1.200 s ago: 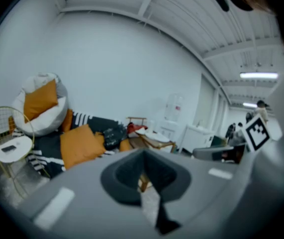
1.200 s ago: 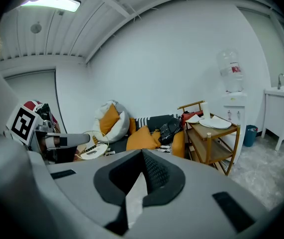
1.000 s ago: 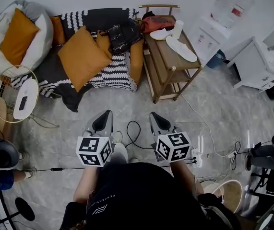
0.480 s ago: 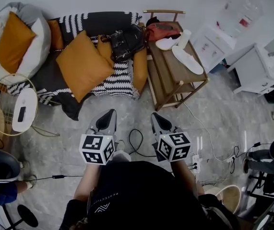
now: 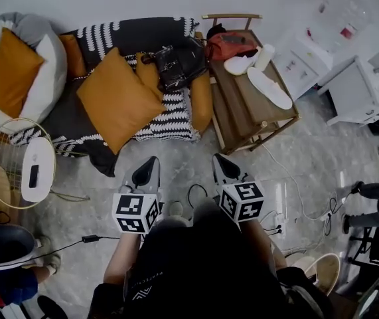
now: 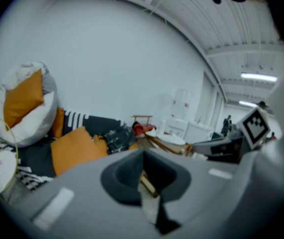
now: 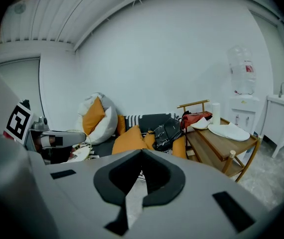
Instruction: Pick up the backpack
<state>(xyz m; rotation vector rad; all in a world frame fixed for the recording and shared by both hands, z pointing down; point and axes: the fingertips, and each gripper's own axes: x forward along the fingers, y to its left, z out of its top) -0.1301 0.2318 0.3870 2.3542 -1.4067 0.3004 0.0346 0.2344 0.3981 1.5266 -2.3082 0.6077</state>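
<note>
One black backpack (image 5: 176, 62) on sofa (image 5: 143, 28)

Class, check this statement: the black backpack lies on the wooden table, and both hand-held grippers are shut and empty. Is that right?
One slip. The head view shows the black backpack lying on the striped sofa among orange cushions, beside the wooden table, not on it. The left hand-held gripper and right hand-held gripper are indeed shut and empty.
</note>
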